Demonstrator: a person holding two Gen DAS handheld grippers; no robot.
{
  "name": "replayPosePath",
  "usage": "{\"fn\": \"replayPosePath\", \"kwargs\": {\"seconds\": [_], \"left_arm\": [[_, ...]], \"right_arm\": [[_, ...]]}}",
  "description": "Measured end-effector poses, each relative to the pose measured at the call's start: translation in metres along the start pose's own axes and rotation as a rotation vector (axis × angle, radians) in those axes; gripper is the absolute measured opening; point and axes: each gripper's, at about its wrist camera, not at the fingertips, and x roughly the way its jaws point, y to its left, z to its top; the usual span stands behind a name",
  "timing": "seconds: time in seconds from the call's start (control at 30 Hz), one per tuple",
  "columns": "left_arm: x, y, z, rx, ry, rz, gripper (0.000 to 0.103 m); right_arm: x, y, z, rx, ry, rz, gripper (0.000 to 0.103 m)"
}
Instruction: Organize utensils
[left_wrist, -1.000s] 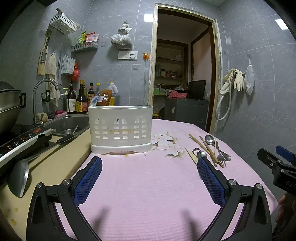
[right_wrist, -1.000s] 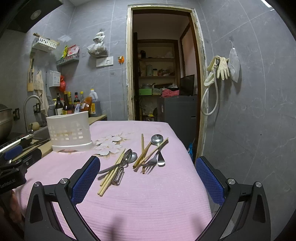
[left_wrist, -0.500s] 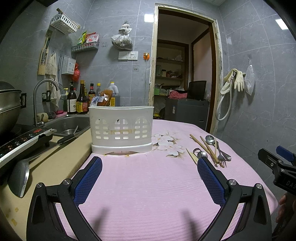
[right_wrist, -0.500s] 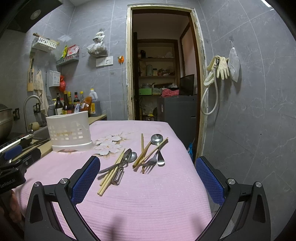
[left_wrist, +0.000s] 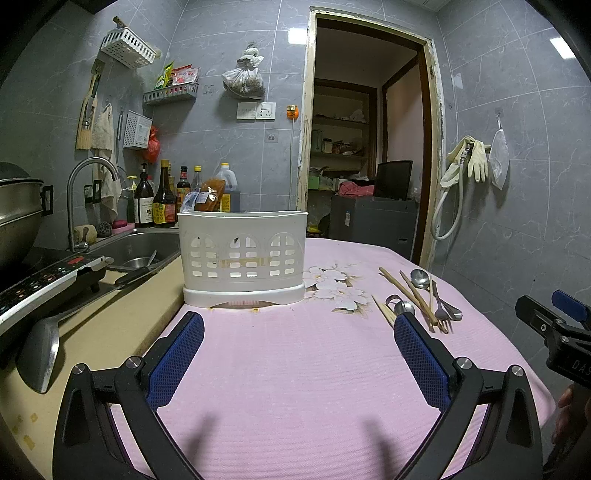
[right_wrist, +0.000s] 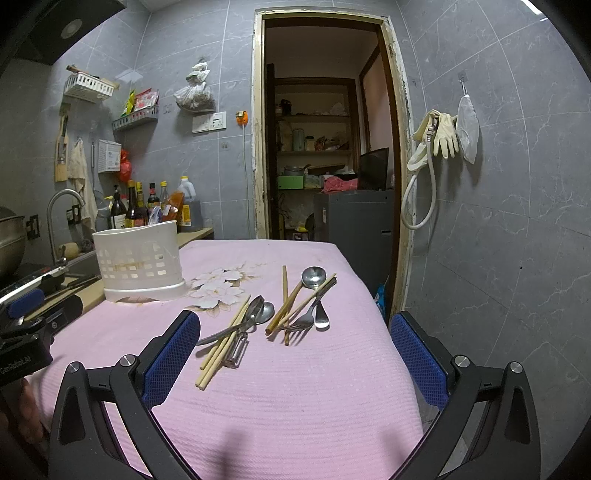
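We see both grippers, left gripper (left_wrist: 299, 325) and right gripper (right_wrist: 295, 325), spread wide, empty, above pink cloth (right_wrist: 295, 398); white caddy (left_wrist: 242, 254) beside sink (left_wrist: 147, 243); chopsticks (right_wrist: 221, 347), spoons (right_wrist: 313, 277) scattered.

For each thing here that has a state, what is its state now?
left gripper: open, holds nothing
right gripper: open, holds nothing
white utensil holder: upright on the pink cloth
chopsticks: lying loose on the cloth
spoons: lying among the chopsticks
fork: lying flat
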Motion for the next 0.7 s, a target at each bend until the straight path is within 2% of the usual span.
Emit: {"fn": "replayPosePath", "kwargs": {"seconds": [0.7], "left_arm": [[-0.0001, 0.0000, -0.0001, 0.000, -0.001, -0.001, 0.101]], "right_arm": [[0.0008, -0.0017, 0.0024, -0.001, 0.002, 0.001, 0.103]]}}
